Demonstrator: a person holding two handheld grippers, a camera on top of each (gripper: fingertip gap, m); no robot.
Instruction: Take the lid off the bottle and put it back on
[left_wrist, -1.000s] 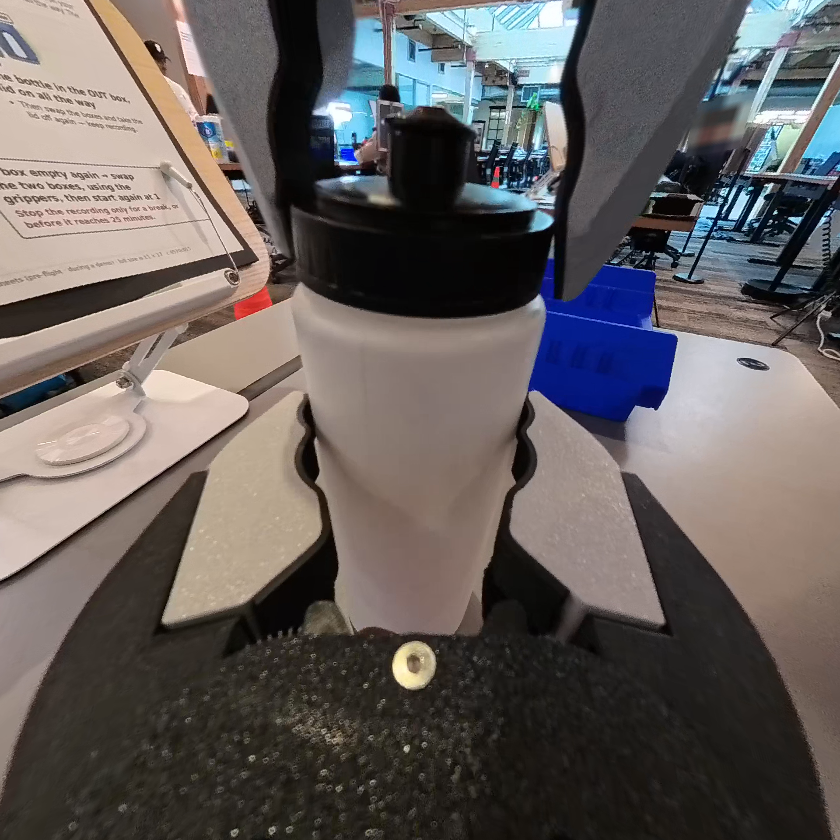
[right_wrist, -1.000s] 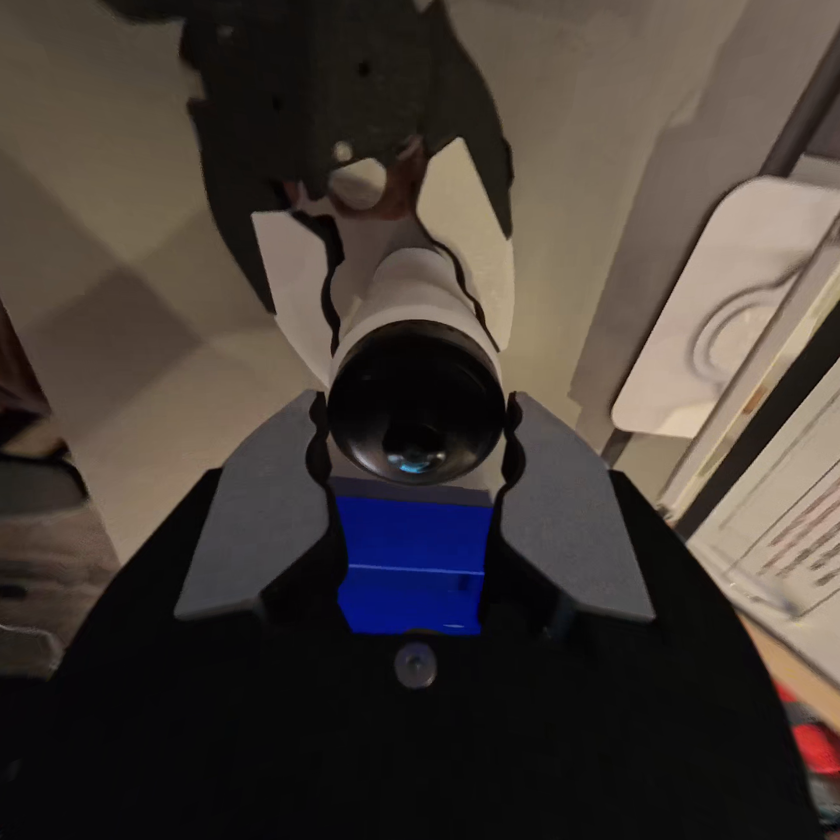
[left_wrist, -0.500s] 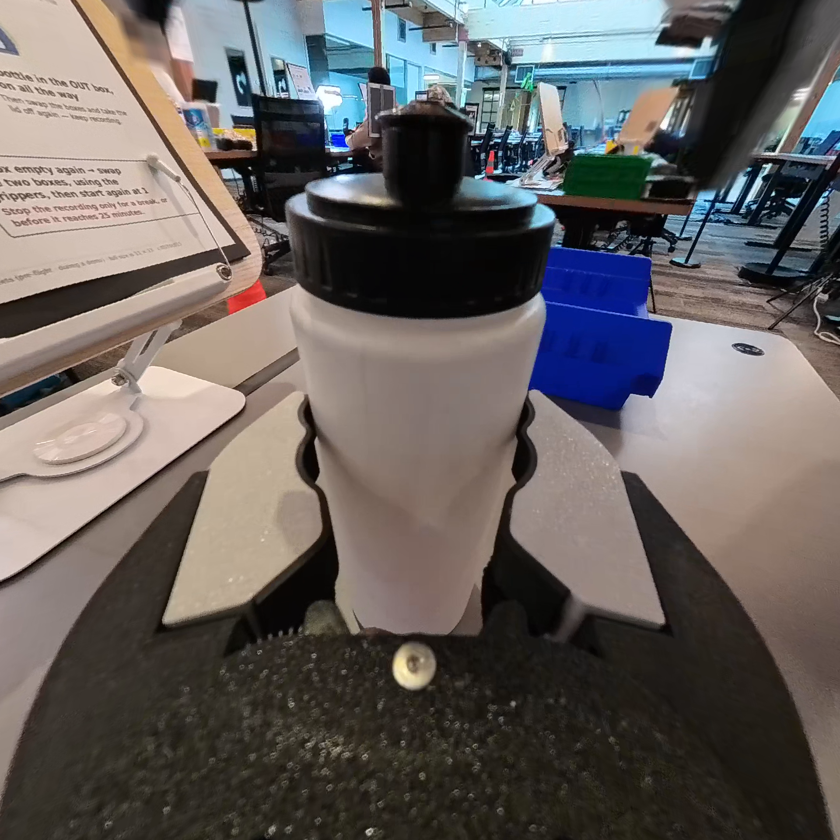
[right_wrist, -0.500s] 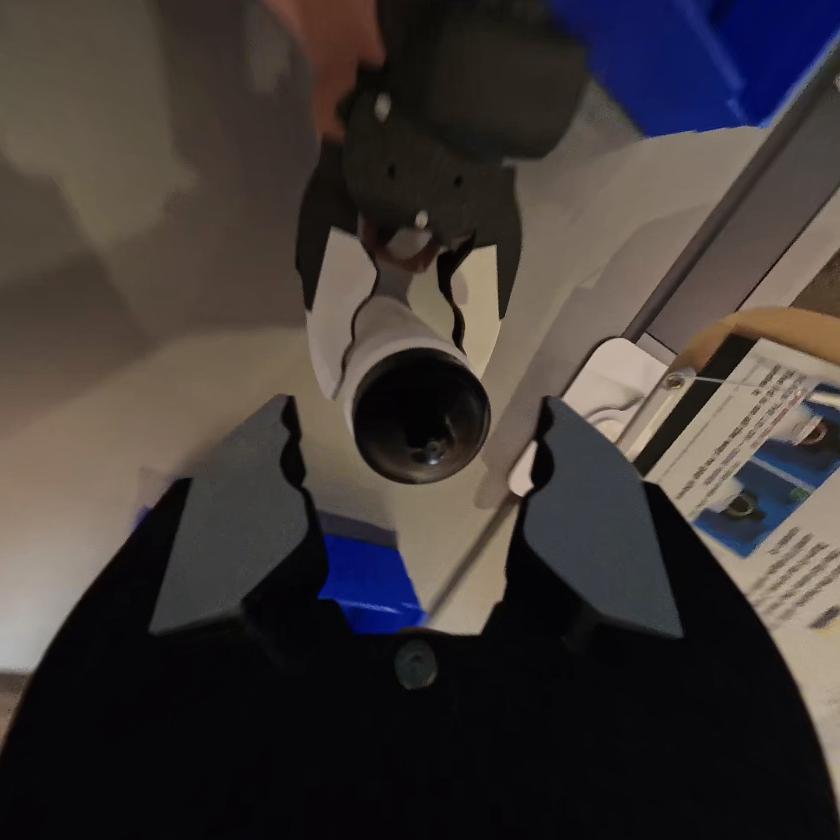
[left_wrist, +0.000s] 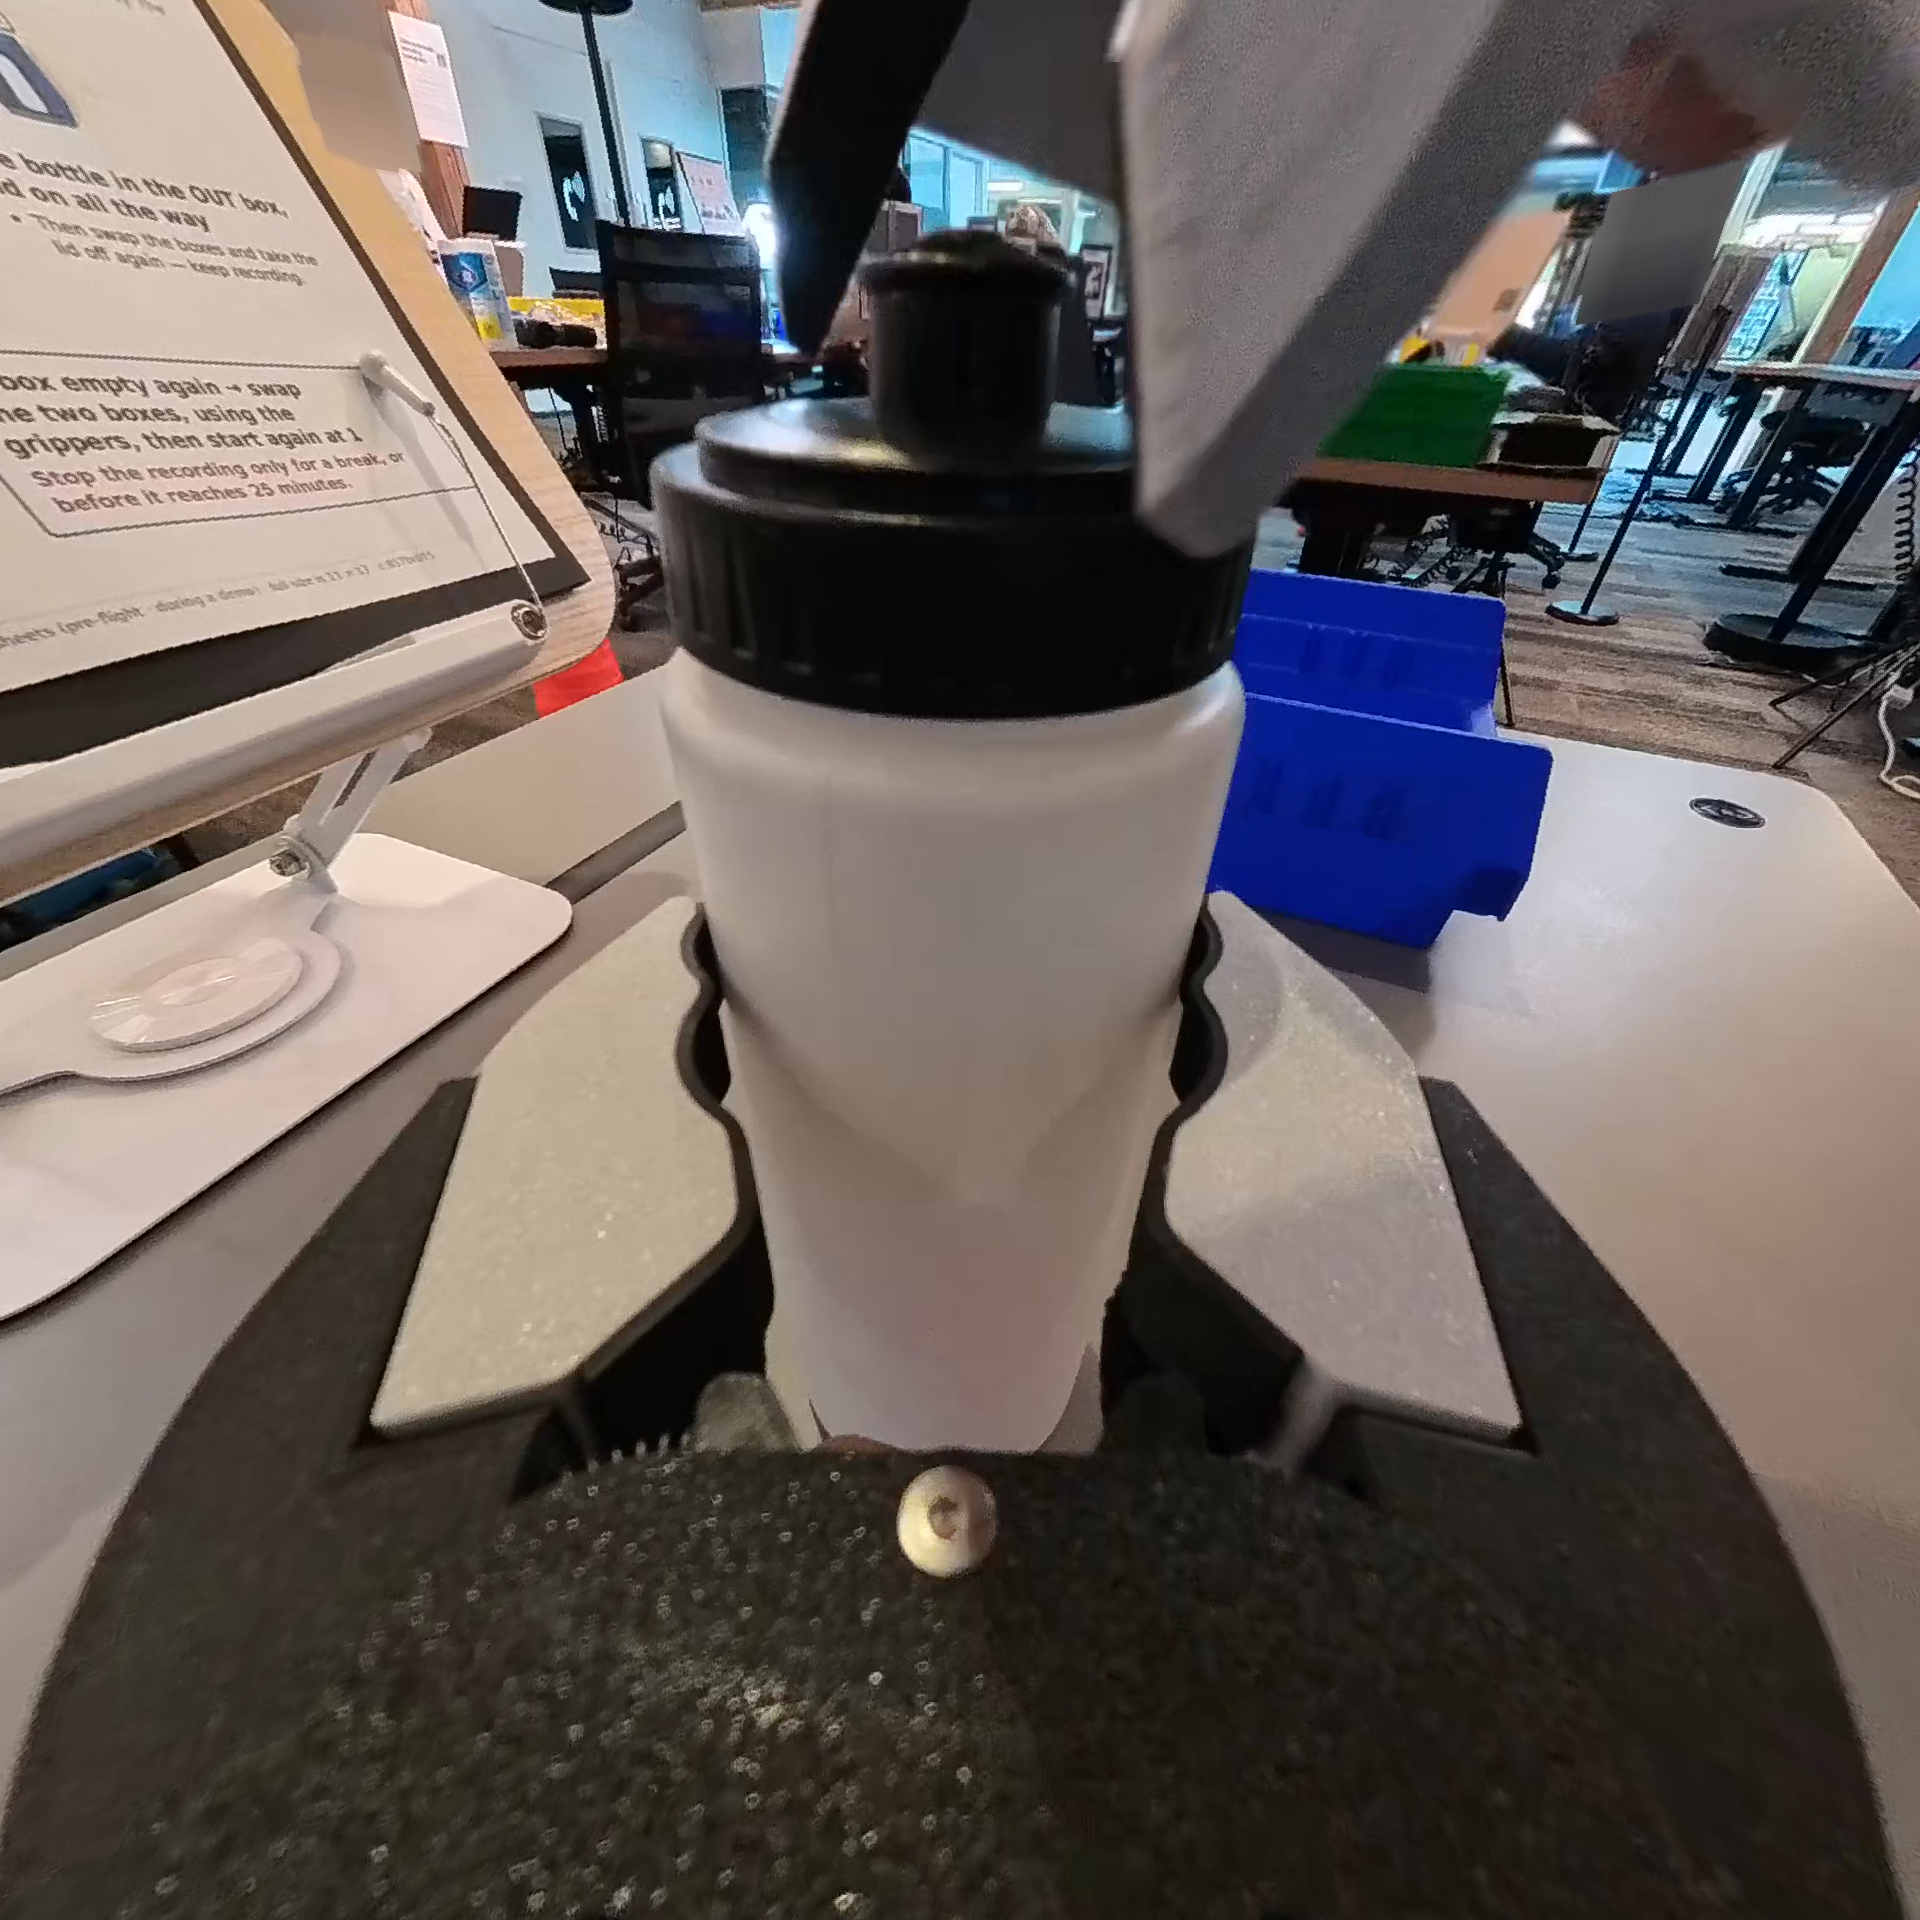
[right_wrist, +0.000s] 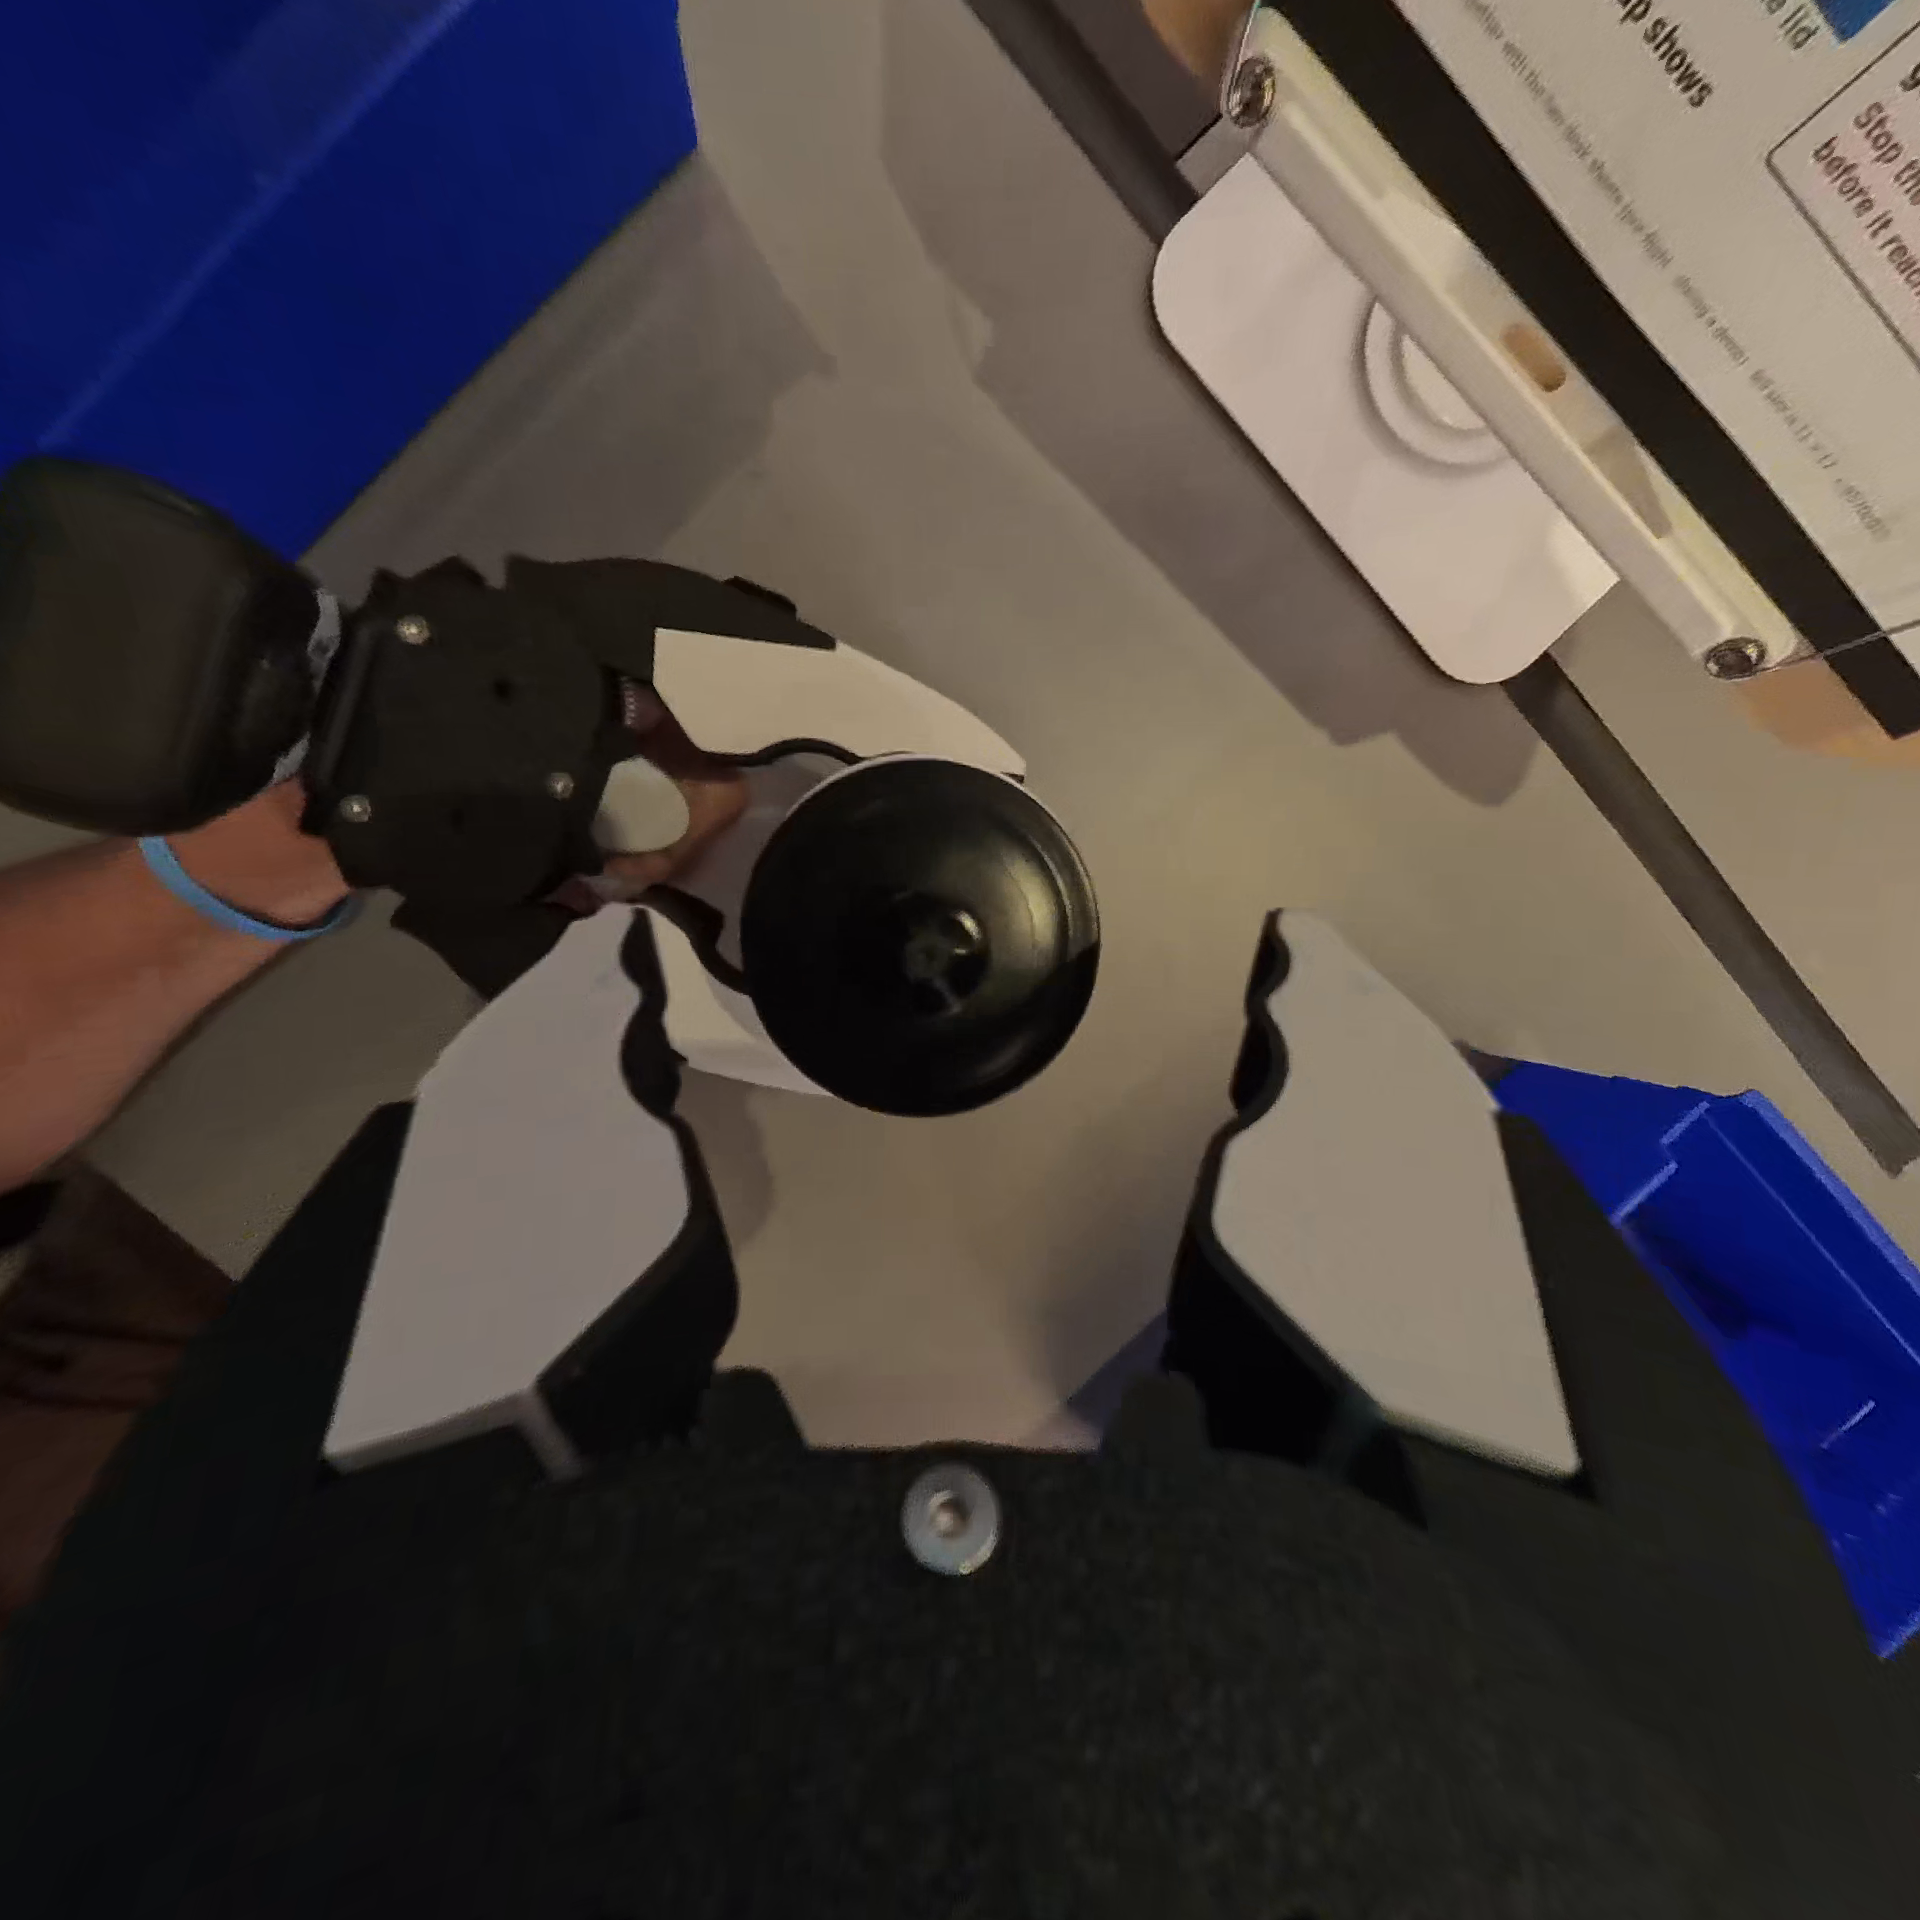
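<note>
A white bottle (left_wrist: 951, 987) with a black screw lid (left_wrist: 951, 582) stands upright in my left gripper (left_wrist: 951, 935), which is shut on the bottle's body. My right gripper (right_wrist: 956, 935) hangs above the lid (right_wrist: 920, 935) and looks straight down on it, jaws wide open. Its pads stand clear of the lid on both sides. Its grey fingers (left_wrist: 1247, 312) show over the lid in the left wrist view. The left gripper's fingers (right_wrist: 810, 696) and a strip of the bottle's side (right_wrist: 743, 820) show in the right wrist view.
A blue bin (left_wrist: 1371, 769) stands behind the bottle on the grey table (left_wrist: 1662, 1039). An instruction board (left_wrist: 208, 364) on a white stand (left_wrist: 260, 966) is at the left. The right wrist view shows blue bins at the upper left (right_wrist: 260, 208) and the lower right (right_wrist: 1766, 1299).
My right gripper, which sat around the lid, opened and drew away from it, turned, and is now back over the lid, still open. The left gripper keeps its hold on the bottle.
</note>
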